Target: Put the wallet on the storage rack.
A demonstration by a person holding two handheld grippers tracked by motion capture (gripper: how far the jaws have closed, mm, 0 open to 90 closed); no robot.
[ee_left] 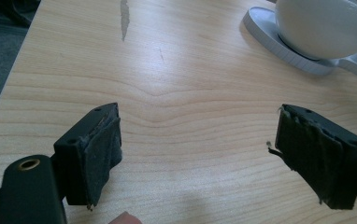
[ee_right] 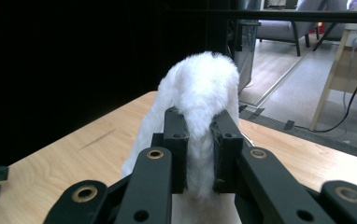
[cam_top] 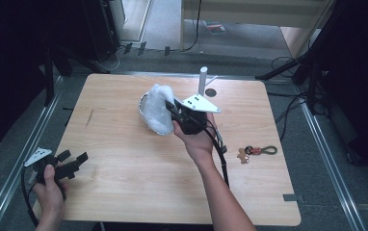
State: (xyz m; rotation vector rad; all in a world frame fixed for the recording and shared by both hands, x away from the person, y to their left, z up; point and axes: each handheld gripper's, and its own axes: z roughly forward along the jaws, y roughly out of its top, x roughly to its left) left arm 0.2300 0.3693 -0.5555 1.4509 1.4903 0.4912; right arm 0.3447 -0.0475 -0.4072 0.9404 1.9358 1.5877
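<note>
A white fluffy plush (cam_top: 157, 109) hangs above the middle of the table, and my right gripper (cam_top: 169, 106) is shut on it, coming in from its right side. In the right gripper view the two black jaws pinch the plush (ee_right: 204, 88) between the pads of the right gripper (ee_right: 200, 140). Under the plush lies a white round base (cam_top: 142, 103); the left gripper view has it at the upper right (ee_left: 270, 37). My left gripper (cam_top: 73, 157) rests at the table's near left corner, open, with bare wood between the fingers of the left gripper (ee_left: 200, 140).
A white upright cylinder (cam_top: 203, 79) and a small dark disc (cam_top: 211, 92) stand behind the right hand. A keychain with a green loop (cam_top: 257, 151) lies on the right part of the table (cam_top: 124, 159). A dark scratch (ee_left: 124, 16) marks the wood at the left.
</note>
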